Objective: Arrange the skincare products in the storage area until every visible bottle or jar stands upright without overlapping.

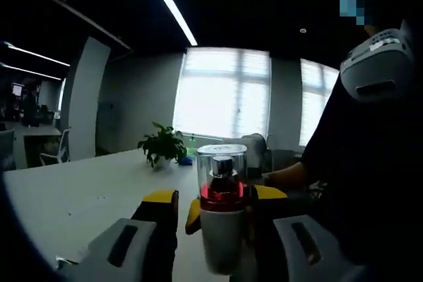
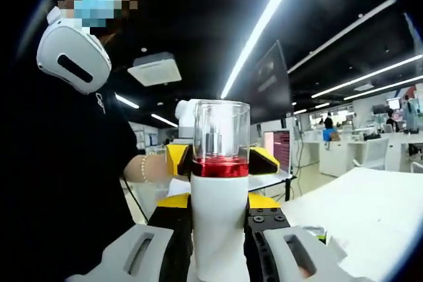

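No legible text, label, brand or number on the bottle [image 2: 219, 216]; small mark on person's dark shirt [image 2: 99, 102] unreadable.

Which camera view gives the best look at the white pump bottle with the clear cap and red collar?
The right gripper view: the white pump bottle with clear cap and red collar stands large and central, upright between the right gripper jaws. The left gripper view shows the same bottle smaller and dimmer, backlit by windows.

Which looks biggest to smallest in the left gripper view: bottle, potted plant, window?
1. Window
2. Bottle, held upright between the jaws
3. Potted plant
The bottle sits nearest the camera, so this ranks apparent size only.
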The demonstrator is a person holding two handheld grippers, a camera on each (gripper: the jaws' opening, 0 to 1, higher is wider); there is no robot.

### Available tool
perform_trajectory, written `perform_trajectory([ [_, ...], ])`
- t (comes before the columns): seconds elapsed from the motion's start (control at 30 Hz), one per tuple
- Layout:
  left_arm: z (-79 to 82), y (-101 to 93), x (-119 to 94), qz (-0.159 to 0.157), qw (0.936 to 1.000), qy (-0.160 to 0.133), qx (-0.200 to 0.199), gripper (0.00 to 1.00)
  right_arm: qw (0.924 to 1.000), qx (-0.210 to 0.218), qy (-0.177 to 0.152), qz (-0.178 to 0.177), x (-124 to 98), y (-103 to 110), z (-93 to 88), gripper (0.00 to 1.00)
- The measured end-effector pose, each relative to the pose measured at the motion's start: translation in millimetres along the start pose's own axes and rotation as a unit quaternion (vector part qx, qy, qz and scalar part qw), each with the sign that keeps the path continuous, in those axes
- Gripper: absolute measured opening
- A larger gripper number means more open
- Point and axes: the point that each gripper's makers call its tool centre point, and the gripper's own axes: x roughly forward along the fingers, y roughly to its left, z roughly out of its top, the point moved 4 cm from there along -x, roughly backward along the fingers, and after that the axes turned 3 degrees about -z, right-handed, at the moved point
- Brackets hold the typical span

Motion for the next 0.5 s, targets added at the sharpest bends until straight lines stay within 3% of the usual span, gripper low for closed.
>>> perform_trajectory([
  [0.17,-25.1,9.5,-1,0.033,0.9991,0.022,-0.011,0.45,0.9996,0.006,-0.006,-0.028,-6,-12,-10.2,0.19],
  [0.27,-38.2,19.1,-5,0.066,0.9973,0.019,-0.027,0.49,0.9989,0.006,-0.01,-0.045,-12,-24,-16.3,0.19],
  [0.5,-59.2,34.5,-12,0.138,0.9902,0.015,-0.019,0.61,0.9968,-0.002,-0.014,-0.079,-30,-55,-32.0,0.19],
])
